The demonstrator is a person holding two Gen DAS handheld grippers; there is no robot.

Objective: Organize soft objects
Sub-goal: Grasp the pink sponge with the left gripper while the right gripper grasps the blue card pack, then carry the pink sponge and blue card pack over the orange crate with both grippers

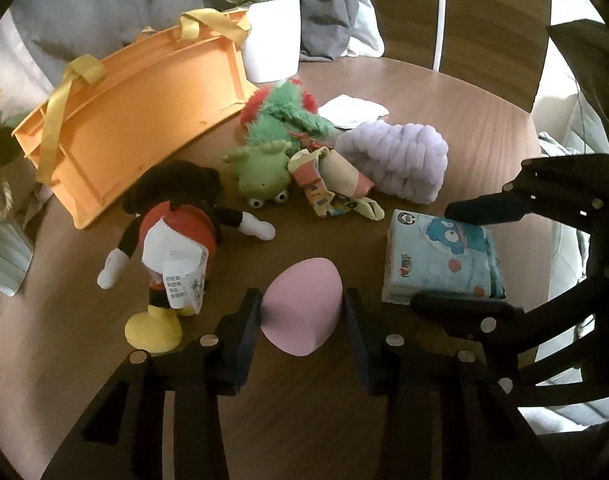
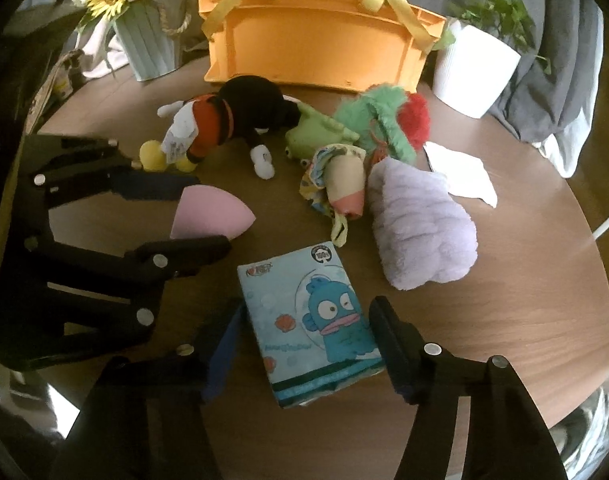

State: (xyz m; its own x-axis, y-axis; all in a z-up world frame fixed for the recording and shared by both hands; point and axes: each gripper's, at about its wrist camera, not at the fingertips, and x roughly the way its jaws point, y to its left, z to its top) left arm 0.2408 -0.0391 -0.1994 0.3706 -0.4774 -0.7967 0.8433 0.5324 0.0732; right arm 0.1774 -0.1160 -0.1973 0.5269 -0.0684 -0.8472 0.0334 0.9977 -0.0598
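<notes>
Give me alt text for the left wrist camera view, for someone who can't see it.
The left gripper is shut on a pink sponge on a round wooden table, while the right gripper straddles a blue tissue pack. Behind lie plush toys, a purple fluffy cloth and an orange bin tipped on its side.

A pink egg-shaped sponge [image 1: 302, 308] lies on its side, clamped between black fingers. A blue cartoon-printed tissue pack [image 2: 310, 320] lies flat beside it. Behind lie a mouse plush [image 1: 176, 224] face down, a green frog [image 1: 262, 178], a lilac fluffy roll [image 1: 400, 160], and an orange basket [image 1: 140, 108] tipped on its side.
</notes>
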